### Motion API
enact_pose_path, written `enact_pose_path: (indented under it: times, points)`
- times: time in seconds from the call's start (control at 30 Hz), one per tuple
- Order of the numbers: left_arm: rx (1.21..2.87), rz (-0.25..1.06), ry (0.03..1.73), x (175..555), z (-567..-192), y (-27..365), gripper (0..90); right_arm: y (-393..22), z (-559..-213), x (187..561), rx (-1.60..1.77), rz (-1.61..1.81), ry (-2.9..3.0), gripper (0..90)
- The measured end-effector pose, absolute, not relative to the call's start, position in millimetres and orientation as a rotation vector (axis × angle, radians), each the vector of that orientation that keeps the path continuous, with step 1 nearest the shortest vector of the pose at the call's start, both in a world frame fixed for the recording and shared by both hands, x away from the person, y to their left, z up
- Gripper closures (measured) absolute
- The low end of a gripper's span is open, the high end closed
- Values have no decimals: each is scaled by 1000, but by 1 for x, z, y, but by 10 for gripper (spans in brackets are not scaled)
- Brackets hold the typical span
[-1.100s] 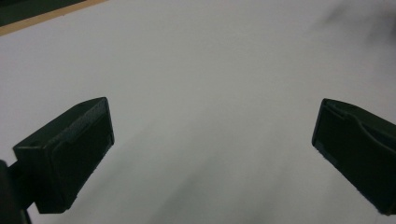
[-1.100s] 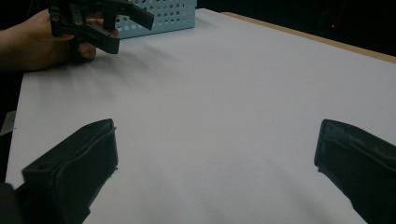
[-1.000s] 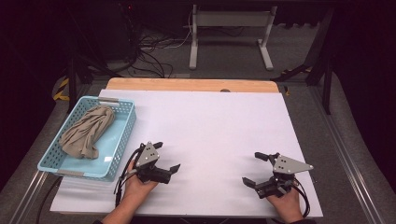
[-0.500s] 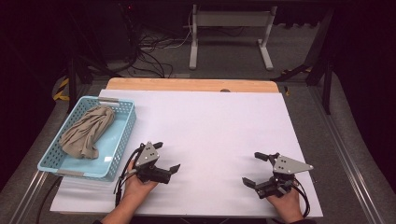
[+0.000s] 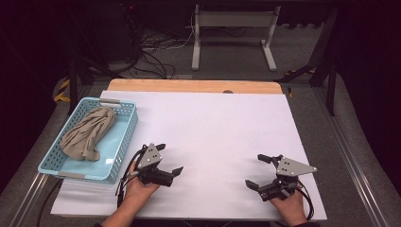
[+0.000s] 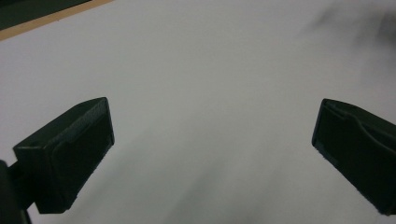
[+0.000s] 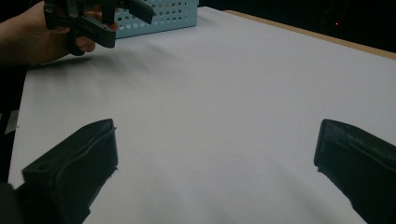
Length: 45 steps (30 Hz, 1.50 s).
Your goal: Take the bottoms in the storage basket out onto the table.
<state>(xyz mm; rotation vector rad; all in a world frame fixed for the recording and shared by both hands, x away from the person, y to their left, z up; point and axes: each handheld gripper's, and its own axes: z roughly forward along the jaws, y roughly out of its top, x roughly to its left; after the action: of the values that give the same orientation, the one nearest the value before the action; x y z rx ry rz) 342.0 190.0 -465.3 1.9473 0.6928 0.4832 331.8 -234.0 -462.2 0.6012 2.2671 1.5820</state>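
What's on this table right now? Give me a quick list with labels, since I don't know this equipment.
Surface: white rectangular table top
Container: light blue perforated plastic basket, at the table's left edge
Contents: crumpled beige cloth lying inside the basket
Left hand-held gripper: jaws wide open, empty, just right of the basket
Right hand-held gripper: jaws wide open, empty, near the front right
Between the grippers: bare table top
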Motion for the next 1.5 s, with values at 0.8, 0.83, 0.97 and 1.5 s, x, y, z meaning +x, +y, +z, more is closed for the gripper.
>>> enact_pose_path:
  times: [0.8, 0.83, 0.97, 1.5]
  points:
    - [1950, 491, 658, 341, -447, 191, 0, -234, -463, 332, 601, 1577, 2272, 2]
    - [1950, 491, 658, 341, -447, 192, 0, -234, -463, 332, 601, 1577, 2273, 2]
    - [1955, 491, 660, 341, -444, 193, 0, -234, -463, 332, 600, 1577, 2273, 2]
    - [2014, 490, 660, 354, -422, 201, 0, -233, -463, 332, 601, 1577, 2281, 2]
